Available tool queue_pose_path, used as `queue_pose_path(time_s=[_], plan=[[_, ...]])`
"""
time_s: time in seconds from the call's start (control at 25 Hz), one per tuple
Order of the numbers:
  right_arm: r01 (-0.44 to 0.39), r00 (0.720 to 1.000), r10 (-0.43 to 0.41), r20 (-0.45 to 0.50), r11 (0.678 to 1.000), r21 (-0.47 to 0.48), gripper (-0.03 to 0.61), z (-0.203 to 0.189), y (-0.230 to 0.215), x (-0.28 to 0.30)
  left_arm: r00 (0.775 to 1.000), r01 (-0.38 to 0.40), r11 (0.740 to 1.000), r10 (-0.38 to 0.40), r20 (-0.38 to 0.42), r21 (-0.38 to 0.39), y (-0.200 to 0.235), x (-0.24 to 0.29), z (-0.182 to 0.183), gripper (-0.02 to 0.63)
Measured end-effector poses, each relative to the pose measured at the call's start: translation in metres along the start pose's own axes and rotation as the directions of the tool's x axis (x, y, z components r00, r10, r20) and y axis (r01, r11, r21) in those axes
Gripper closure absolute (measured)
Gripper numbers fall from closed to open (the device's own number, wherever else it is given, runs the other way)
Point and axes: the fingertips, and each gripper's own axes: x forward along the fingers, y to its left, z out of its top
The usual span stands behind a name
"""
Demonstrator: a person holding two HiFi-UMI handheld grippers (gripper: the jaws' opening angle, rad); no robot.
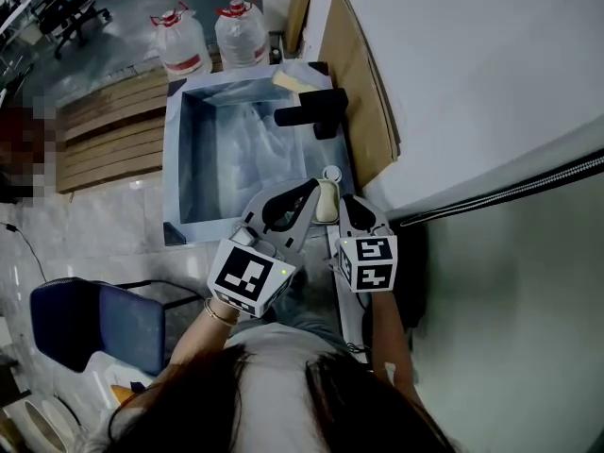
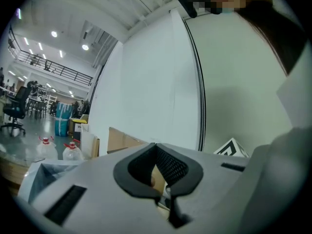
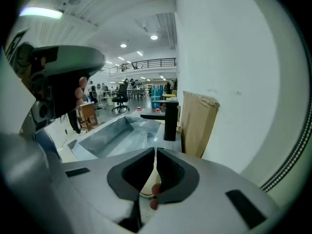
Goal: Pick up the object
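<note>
A person bends over a sink counter, a marker-cubed gripper in each hand, with a blue chair (image 1: 90, 324) at the left elbow. The left gripper (image 1: 310, 189) has its jaws pressed together, the black tips meeting in its own view and nothing caught between them. The right gripper (image 1: 344, 204) is likewise closed, with only a hairline seam between its tips. The object (image 1: 327, 204), a pale cream piece, lies on the counter at the sink's near right corner, between the two grippers. In the right gripper view it shows below the hollow behind the tips, and whether a jaw touches it cannot be told. Beyond lies the steel sink (image 1: 175, 159), its basin lined with crumpled clear film. A black faucet (image 1: 316, 111) stands at the far right rim, its spout reaching over the basin. Cardboard (image 1: 359, 83) leans against the white wall just right of the faucet. A wooden pallet (image 1: 104, 130) sits on the floor left of the sink. Two water jugs (image 1: 182, 43) with red caps stand past it.
</note>
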Motion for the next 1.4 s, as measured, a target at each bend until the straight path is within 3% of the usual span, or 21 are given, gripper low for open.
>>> queue_pose_path(time_s=[0.64, 1.12, 1.4], plan=[[-0.028, 0.981, 0.038, -0.191, 0.998, 0.053, 0.514, -0.061, -0.015, 0.059, 0.997, -0.023, 0.999, 0.020, -0.076, -0.034, 0.012, 0.023, -0.033, 0.606], [-0.033, 0.962, 0.072, -0.262, 0.988, 0.148, 0.512, -0.078, -0.022, 0.078, 0.994, -0.036, 0.997, 0.029, -0.109, -0.064, 0.019, 0.034, -0.049, 0.606], [-0.017, 0.942, 0.055, -0.330, 0.993, 0.119, 0.512, -0.091, -0.017, 0.086, 0.994, -0.036, 0.997, 0.029, -0.106, -0.064, 0.019, 0.038, -0.048, 0.606]])
